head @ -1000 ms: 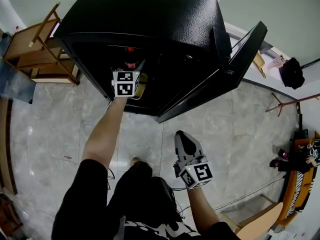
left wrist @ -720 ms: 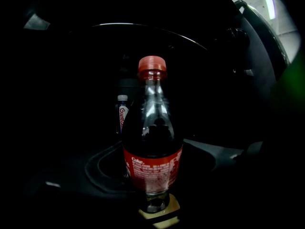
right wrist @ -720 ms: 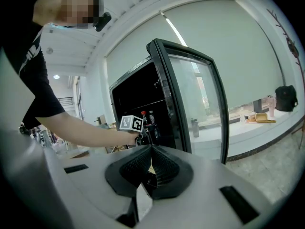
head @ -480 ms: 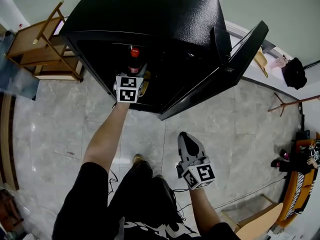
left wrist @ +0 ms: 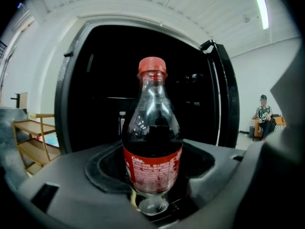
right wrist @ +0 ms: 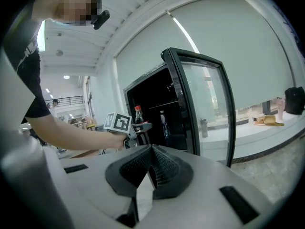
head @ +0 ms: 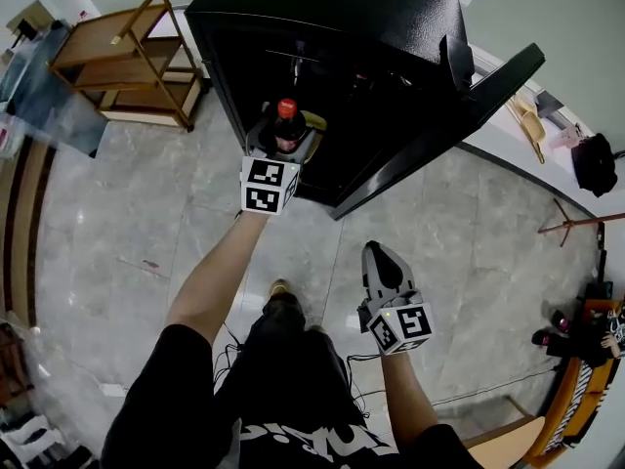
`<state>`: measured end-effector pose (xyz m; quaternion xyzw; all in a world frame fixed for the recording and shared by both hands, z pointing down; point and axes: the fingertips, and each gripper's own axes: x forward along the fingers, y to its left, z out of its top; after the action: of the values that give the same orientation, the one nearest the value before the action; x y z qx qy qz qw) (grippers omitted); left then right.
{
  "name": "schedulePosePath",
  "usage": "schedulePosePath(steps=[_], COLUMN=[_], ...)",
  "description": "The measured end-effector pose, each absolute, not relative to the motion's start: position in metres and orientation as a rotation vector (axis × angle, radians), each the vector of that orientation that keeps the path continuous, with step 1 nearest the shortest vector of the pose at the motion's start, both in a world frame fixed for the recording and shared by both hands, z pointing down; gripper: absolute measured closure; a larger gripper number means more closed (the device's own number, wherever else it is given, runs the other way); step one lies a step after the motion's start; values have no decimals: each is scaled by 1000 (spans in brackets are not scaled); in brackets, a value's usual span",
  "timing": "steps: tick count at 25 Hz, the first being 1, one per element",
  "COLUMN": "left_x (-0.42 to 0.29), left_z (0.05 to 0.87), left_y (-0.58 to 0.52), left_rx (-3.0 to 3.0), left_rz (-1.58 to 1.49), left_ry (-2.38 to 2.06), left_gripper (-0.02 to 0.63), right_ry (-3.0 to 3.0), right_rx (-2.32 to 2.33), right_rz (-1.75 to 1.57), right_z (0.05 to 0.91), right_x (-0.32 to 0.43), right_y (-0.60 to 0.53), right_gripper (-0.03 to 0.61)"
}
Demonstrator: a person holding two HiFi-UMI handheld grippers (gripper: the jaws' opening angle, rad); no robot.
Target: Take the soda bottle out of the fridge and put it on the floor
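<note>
The soda bottle [left wrist: 152, 142] was clamped upright in the left gripper [head: 281, 145], whose jaws had just been closed onto it, at twelve o'clock in the head view, at the open black fridge's [head: 371, 27] mouth. The right gripper [head: 383, 270], at five o'clock, was seen shut and empty.

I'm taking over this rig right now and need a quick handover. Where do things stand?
Left tongs: jaws just closed on the soda bottle, gripping its lower part and holding it upright.
Right tongs: shut, empty, held low.
Bottle: out in front of the fridge, whose door stands open.
Done: grasp and pull-out.
Left: lower the bottle onto the floor, then let go.
</note>
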<state>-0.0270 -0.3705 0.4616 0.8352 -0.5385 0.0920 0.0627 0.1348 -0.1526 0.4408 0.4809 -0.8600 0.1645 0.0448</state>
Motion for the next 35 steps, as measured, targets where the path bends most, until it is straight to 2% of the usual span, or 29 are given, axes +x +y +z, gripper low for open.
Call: schedulePosePath(steps=[10,17,24,35], left_x=[-88,-136,-186,-240], left_z=[438,457,519,669], left_y=[-264,-225,-209,-202], left_rx=[2439,2362,2313,2230], left_rz=[270,262,278,267], left_ry=[-1734,-1827,-1908,-1983], left_gripper=[301,301,301,301], right_ry=[-2715,-2778,-2826,-2860], right_rx=[1309,1164,1027,904], right_rz=[455,412,369,334], right_z=[429,445,508,650], right_x=[101,66,22,-24], right_y=[-123,-120,-144,-180], right_gripper=[554,554,554,554])
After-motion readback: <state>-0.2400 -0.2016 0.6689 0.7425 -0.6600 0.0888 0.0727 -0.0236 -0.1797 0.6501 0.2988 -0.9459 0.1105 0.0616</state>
